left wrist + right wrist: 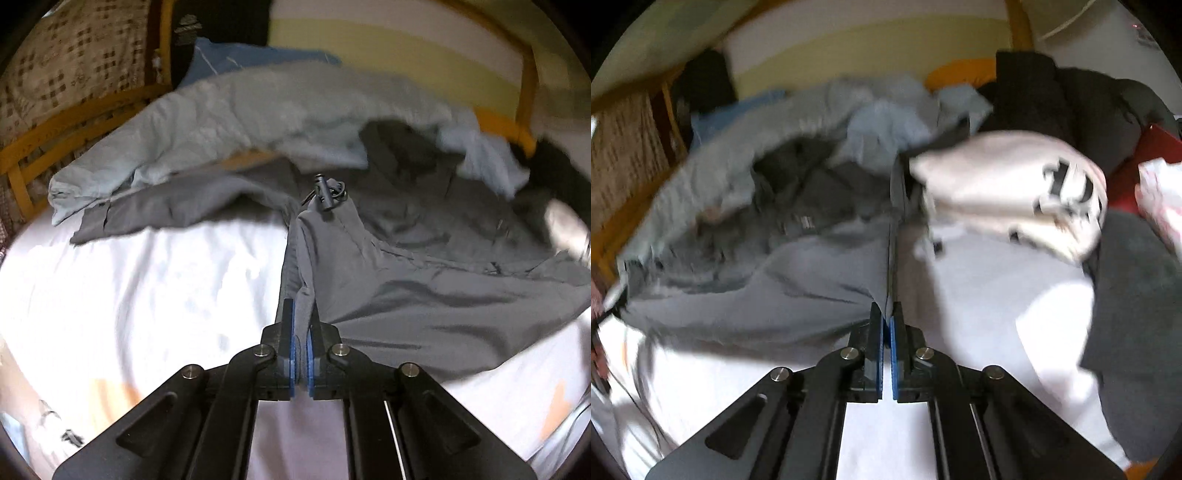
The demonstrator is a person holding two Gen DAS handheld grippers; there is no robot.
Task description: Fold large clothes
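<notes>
The gray jacket (424,266) lies spread across the bed (147,295), stretching away ahead of both grippers, with the left gripper (301,314) and the right gripper (888,314) each pinching its near edge, one at each end.

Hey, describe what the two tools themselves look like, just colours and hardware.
The left tool and the right tool look alike: black angular linkage arms, round silver pivot pins, and two narrow black fingers faced with blue pads. No cables, markings or sleeves are visible.
</notes>
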